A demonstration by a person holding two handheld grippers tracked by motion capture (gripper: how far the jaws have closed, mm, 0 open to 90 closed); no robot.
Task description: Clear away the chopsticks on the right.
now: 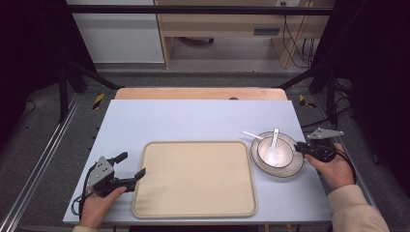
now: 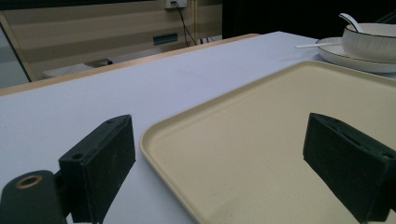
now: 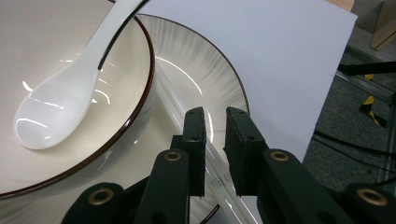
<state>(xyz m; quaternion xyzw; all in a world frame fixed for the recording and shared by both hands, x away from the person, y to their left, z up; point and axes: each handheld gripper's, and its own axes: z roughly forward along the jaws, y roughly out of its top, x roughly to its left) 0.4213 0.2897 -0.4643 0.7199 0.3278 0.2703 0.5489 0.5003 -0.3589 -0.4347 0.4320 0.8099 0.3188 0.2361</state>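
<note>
While left gripper (image 1: 126, 170) gapes at tray (image 1: 193, 203), right gripper (image 3: 215, 122) narrowly parted over plate (image 3: 210, 88)

Your right gripper (image 3: 215, 140) hangs over the near rim of the plate (image 3: 205, 79), its two black jaws a narrow gap apart. A pale, glossy chopstick (image 3: 175, 105) lies on the plate and runs from ahead of the left jaw down into that gap; whether the pads press on it can't be told. Ahead and to the left of the gripper, the bowl (image 3: 135, 112) with its dark rim sits on the plate, and a white spoon (image 3: 60, 107) rests inside it, handle leaning out over the far rim. To the right and beyond, you see the pale worktop (image 3: 289, 60), then the floor past its edge.
</note>
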